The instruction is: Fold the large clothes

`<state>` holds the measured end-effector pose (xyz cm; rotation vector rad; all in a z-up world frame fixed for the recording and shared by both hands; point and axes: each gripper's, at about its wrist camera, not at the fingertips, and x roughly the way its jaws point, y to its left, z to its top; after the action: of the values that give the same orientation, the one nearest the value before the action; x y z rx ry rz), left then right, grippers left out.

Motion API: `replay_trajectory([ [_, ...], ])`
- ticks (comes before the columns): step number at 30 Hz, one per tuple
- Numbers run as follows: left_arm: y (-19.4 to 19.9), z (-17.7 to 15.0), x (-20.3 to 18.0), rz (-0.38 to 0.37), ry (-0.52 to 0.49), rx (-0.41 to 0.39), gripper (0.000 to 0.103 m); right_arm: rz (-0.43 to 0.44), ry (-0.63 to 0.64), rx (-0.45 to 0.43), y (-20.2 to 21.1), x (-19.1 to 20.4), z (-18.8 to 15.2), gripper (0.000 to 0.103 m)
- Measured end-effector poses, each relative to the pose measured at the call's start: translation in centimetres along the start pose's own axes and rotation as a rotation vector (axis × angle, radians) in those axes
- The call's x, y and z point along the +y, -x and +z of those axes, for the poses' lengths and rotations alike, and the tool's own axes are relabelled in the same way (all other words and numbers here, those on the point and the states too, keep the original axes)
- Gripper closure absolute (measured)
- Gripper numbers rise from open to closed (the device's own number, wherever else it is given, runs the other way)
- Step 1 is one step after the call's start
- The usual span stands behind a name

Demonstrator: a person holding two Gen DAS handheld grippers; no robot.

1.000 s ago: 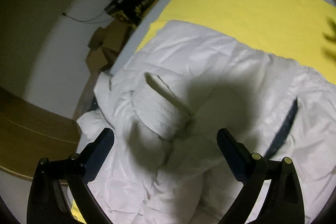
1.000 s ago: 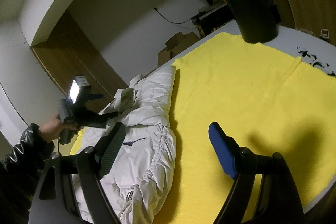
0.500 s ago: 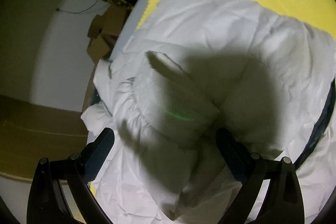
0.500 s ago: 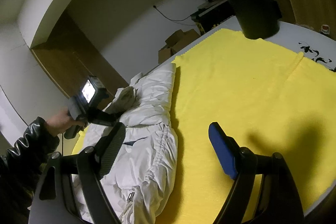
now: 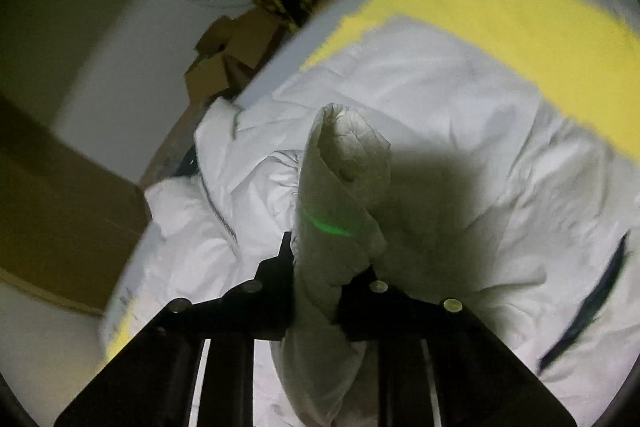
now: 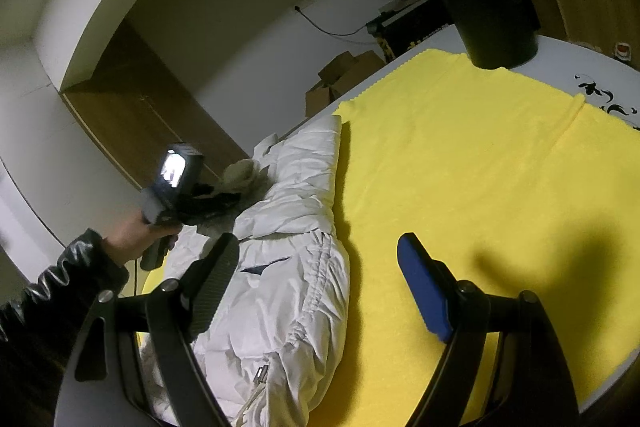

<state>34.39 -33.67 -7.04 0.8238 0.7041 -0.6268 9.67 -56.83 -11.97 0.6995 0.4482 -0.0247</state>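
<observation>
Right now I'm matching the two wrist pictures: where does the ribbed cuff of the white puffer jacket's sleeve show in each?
Left wrist view: the ribbed cuff stands at centre, pinched by the shut left gripper.
Right wrist view: the cuff is small at middle left, just beyond the left gripper held by the left hand.
Shared landmark: the yellow cloth beside the white puffer jacket.

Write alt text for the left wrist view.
The left tongs are shut on a cuffed sleeve of a white puffer jacket, lifting it upright. The jacket lies on a yellow cloth; cardboard boxes sit beyond.
</observation>
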Motion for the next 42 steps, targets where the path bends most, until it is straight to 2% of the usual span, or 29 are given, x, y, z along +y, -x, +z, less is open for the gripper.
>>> replay_trajectory([
  [4, 4.0, -3.2, 5.2, -0.112, 0.384, -0.160, 0.086, 0.008, -0.001, 0.010, -0.3, 0.5, -0.2, 0.022],
  [6, 5.5, -6.9, 8.4, -0.200, 0.670, -0.233, 0.086, 0.015, 0.008, 0.017, -0.6, 1.0, -0.3, 0.022],
  [9, 5.6, -12.6, 11.0, -0.265, 0.972, -0.292, 0.085, 0.028, 0.024, 0.028, -1.0, 1.9, -0.5, 0.022],
  [12, 4.2, -15.5, 11.9, -0.276, 1.064, -0.309, 0.079, 0.045, 0.036, 0.042, -1.4, 2.7, -0.6, 0.022],
  [14, 2.6, -17.0, 12.2, -0.297, 1.125, -0.261, 0.062, 0.051, 0.050, 0.051, -1.5, 3.5, -0.6, 0.022],
  [15, 1.9, -18.2, 12.5, -0.296, 1.176, -0.226, 0.033, 0.054, 0.059, 0.052, -1.5, 3.9, -0.7, 0.022],
  [16, 1.7, -19.0, 12.7, -0.280, 1.205, -0.214, 0.009, 0.057, 0.067, 0.051, -1.4, 4.3, -0.8, 0.022],
  [18, 2.7, -20.9, 13.2, -0.224, 1.243, -0.274, 0.007, 0.057, 0.086, 0.048, -1.0, 5.1, -1.0, 0.022],
  [20, 5.4, -22.7, 13.4, -0.100, 1.253, -0.380, 0.007, 0.050, 0.100, 0.046, -0.6, 5.5, -1.2, 0.022],
  [21, 6.8, -23.1, 13.5, -0.034, 1.258, -0.428, 0.002, 0.043, 0.104, 0.047, -0.4, 5.6, -1.3, 0.022],
  [22, 7.8, -23.1, 13.7, 0.002, 1.263, -0.452, 0.000, 0.036, 0.106, 0.048, -0.3, 5.7, -1.4, 0.022],
  [23, 8.2, -22.5, 14.0, -0.031, 1.257, -0.466, 0.000, 0.032, 0.108, 0.051, -0.2, 5.8, -1.4, 0.022],
  [24, 7.9, -21.2, 14.2, -0.127, 1.235, -0.457, 0.000, 0.026, 0.109, 0.053, -0.3, 5.9, -1.4, 0.022],
  [26, 6.8, -18.9, 14.7, -0.244, 1.204, -0.421, 0.000, 0.021, 0.109, 0.050, -0.3, 6.3, -1.3, 0.022],
  [27, 5.7, -16.9, 14.4, -0.315, 1.174, -0.380, 0.000, 0.023, 0.108, 0.049, -0.3, 6.6, -1.3, 0.022],
  [29, 4.0, -14.4, 14.3, -0.362, 1.123, -0.340, 0.000, 0.034, 0.115, 0.041, -0.1, 7.6, -1.5, 0.022],
  [30, 2.7, -13.3, 13.7, -0.376, 1.095, -0.281, 0.000, 0.038, 0.121, 0.038, 0.0, 7.9, -1.6, 0.022],
  [33, -3.8, -13.6, 12.0, -0.344, 1.089, 0.078, 0.001, 0.032, 0.147, 0.034, 0.6, 8.8, -2.3, 0.022],
  [34, -5.3, -14.3, 11.6, -0.351, 1.092, 0.127, 0.001, 0.023, 0.147, 0.036, 0.8, 8.8, -2.4, 0.022],
  [36, -4.1, -14.6, 11.9, -0.346, 1.073, 0.059, 0.001, 0.013, 0.140, 0.047, 0.9, 8.5, -2.6, 0.022],
  [38, -0.6, -15.7, 12.5, -0.406, 1.105, -0.043, 0.000, 0.010, 0.145, 0.045, 1.1, 8.5, -2.5, 0.021],
  [39, 2.6, -16.6, 13.1, -0.436, 1.114, -0.126, 0.000, 0.002, 0.153, 0.040, 1.1, 8.6, -2.4, 0.021],
  [42, 11.4, -20.1, 13.5, -0.411, 1.045, -0.267, 0.000, -0.018, 0.175, 0.048, 0.8, 8.9, -2.1, 0.018],
])
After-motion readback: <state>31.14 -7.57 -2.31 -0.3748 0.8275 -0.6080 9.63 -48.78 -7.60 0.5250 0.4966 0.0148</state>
